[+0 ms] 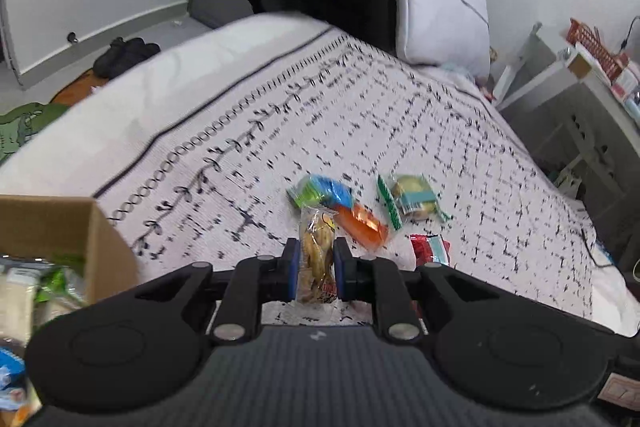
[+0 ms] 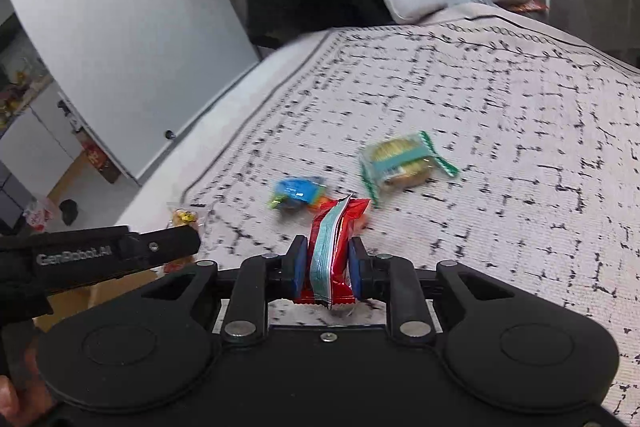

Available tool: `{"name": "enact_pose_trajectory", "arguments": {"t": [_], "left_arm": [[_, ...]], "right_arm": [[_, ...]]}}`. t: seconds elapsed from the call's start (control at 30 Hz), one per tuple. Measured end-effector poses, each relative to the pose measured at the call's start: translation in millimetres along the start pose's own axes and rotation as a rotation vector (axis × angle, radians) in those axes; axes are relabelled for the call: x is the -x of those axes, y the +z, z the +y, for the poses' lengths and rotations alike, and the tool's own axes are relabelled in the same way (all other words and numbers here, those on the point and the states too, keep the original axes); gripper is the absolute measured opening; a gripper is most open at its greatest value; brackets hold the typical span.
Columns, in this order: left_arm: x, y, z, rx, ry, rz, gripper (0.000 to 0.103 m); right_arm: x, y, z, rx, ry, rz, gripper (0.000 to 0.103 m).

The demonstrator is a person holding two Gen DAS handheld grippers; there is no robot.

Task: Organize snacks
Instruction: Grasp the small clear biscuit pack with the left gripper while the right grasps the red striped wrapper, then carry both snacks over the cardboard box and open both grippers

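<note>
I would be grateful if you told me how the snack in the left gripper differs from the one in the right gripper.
The left gripper holds a clear packet with yellowish-brown pieces showing through; the right gripper holds an opaque red packet with a pale blue stripe. The clear packet looks flat and long, the red packet crumpled. Both stand on edge, clamped between shut jaws above the patterned bedspread.

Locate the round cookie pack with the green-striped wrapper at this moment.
The cookie pack lies on the patterned bedspread, ahead and right of the right hand-held gripper, just right of the blue snack packet.
</note>
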State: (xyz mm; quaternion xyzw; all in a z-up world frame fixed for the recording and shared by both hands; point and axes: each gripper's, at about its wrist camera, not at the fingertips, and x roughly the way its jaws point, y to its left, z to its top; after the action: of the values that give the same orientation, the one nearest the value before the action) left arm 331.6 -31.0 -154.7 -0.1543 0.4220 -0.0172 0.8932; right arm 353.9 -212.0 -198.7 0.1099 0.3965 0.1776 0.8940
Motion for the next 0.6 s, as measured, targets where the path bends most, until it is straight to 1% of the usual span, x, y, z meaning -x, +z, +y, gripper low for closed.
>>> {"name": "enact_pose_trajectory", "arguments": {"t": [0.17, 0.37, 0.6], "left_arm": [[30.9, -3.0, 11.1, 0.045, 0.031, -0.040, 0.017], [65.5, -10.0, 28.3, 0.102, 0.080, -0.068, 0.017], [97.6, -15.6, 42.3, 0.155, 0.133, -0.104, 0.017]], "right_arm": [[9.5, -0.4, 14.4, 0.022, 0.047, -0.017, 0.022], [18.7, -3.1, 31.0, 0.044, 0.100, -0.024, 0.022], [28.1, -9.2, 57.5, 0.080, 0.193, -0.022, 0.022]]}}
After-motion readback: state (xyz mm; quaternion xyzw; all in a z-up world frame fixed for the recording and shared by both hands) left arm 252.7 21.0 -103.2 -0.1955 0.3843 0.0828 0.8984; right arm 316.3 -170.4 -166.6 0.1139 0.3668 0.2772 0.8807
